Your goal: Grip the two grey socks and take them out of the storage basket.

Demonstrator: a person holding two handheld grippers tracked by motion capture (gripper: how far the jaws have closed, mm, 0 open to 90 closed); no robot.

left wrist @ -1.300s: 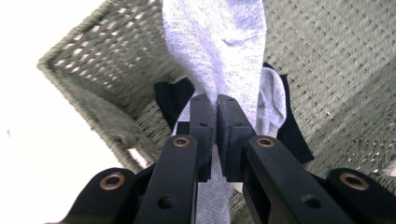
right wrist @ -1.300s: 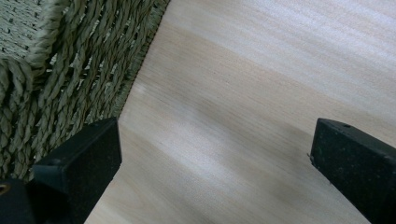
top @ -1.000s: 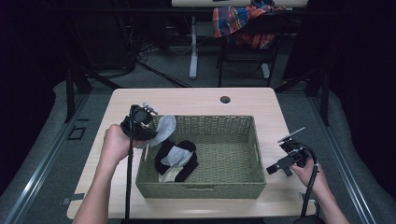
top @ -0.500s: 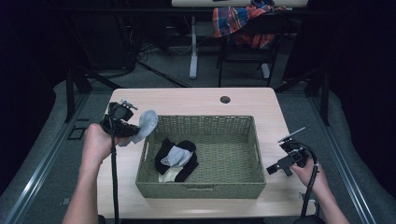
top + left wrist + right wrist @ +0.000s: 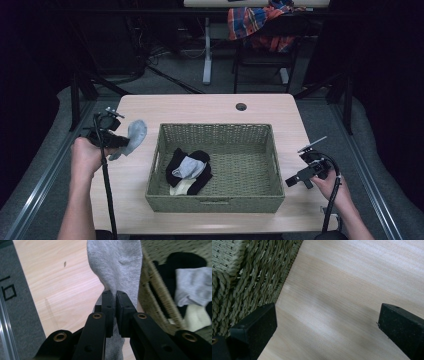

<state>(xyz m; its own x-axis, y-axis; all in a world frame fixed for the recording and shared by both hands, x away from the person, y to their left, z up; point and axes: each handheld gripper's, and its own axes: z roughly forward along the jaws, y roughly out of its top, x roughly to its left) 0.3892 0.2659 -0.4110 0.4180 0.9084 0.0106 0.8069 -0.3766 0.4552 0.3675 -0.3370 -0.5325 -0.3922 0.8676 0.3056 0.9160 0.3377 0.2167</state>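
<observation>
My left gripper (image 5: 120,142) is shut on a light grey sock (image 5: 133,136) and holds it over the table, left of the woven basket (image 5: 215,202). In the left gripper view the black jaws pinch the grey sock (image 5: 117,265) at its narrow middle, and the gripper (image 5: 113,295) points past the basket's left wall. Inside the basket lie black socks (image 5: 176,159), a grey sock (image 5: 191,165) and a cream one (image 5: 181,187). My right gripper (image 5: 296,180) rests open on the table beside the basket's right wall, nothing between its jaws (image 5: 325,317).
The wooden table (image 5: 210,107) has a round cable hole (image 5: 241,106) near its far edge. Behind the table stands a chair with a plaid cloth (image 5: 260,20). Grey floor mats flank the table on both sides.
My left hand has carried the grey sock leftward, from the basket's left rim out over the bare table. The right gripper has stayed put.
</observation>
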